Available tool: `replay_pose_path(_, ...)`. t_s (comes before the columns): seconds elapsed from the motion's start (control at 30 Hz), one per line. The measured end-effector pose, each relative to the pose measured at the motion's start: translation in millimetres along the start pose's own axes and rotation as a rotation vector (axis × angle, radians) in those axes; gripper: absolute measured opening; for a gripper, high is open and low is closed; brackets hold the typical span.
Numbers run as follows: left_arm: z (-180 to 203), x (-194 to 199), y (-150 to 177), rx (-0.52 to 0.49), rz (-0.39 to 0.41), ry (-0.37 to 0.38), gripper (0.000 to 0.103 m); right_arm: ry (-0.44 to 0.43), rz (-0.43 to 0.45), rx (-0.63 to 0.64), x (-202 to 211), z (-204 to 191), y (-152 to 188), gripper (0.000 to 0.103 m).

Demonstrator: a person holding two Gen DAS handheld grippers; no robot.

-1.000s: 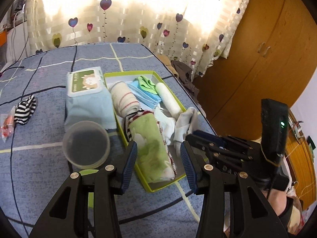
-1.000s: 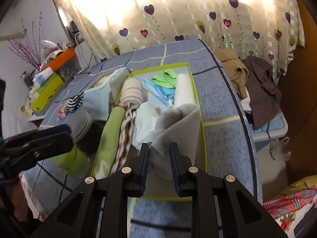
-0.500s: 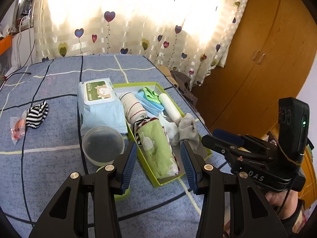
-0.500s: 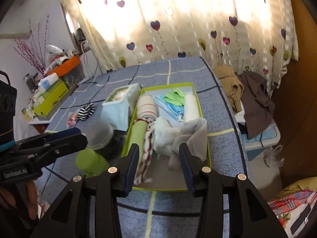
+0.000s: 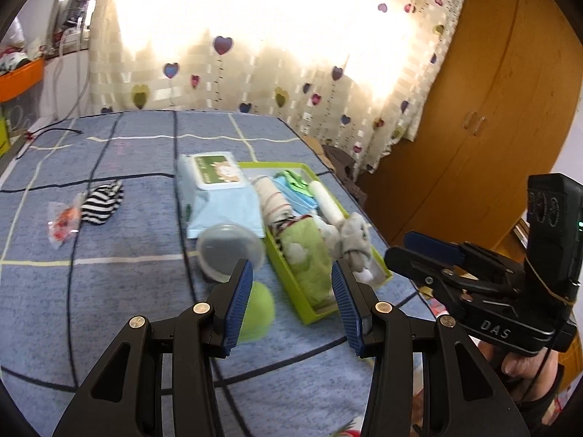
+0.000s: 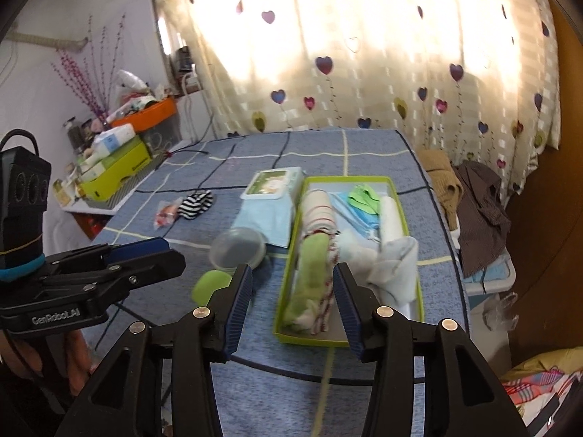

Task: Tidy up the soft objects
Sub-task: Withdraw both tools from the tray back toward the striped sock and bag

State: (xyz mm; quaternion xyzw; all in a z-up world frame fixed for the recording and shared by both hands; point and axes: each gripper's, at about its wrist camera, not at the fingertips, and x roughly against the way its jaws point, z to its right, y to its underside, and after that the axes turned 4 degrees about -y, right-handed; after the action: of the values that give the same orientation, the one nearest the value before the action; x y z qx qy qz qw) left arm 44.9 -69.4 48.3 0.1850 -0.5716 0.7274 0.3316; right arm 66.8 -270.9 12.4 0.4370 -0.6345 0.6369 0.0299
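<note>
A lime-green box (image 5: 288,279) (image 6: 284,295) on the blue checked bed holds rolled and folded cloths: a green towel (image 5: 309,258) (image 6: 309,280), a striped roll (image 6: 317,207), a white roll (image 6: 391,215), a grey cloth (image 5: 355,236) (image 6: 395,269) draped at its right side. A striped sock (image 5: 102,202) (image 6: 195,204) lies loose on the bed to the left. My left gripper (image 5: 291,306) is open and empty, held above the bed in front of the box. My right gripper (image 6: 293,309) is open and empty, also back from the box; it shows in the left wrist view (image 5: 433,251).
A wet-wipes pack (image 5: 218,189) (image 6: 271,196) lies left of the box, with a clear plastic tub (image 5: 231,251) (image 6: 238,247) and a green ball (image 5: 257,307) (image 6: 211,284) nearer me. A small wrapper (image 5: 62,222) sits by the sock. Clothes (image 6: 473,204) hang off the bed's right edge.
My right gripper let go of the grey cloth, opened, and drew back. Both grippers pulled away from the box and rose. The grey cloth now rests in the box.
</note>
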Motion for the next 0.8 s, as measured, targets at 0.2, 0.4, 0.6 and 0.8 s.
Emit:
replay_pose_path(0.2,-18,8,1,0.026,0.021,-0.040,0.047,-0.013,-0.005,0.029,-3,-18,-4,0.046)
replay_pose_path(0.4,-30,11,0,0.041,0.029,-0.049,0.047,-0.023,-0.014,0.052,-9,-29,-8,0.046)
replay_pose_path(0.6,-41,9,2,0.060,0.025,-0.062,0.047,-0.027,-0.030,0.066,-18,-36,-12,0.048)
replay_pose_path(0.8,-52,8,1,0.080,0.025,-0.079,0.047,-0.038,-0.042,0.082,-28,-43,-18,0.049)
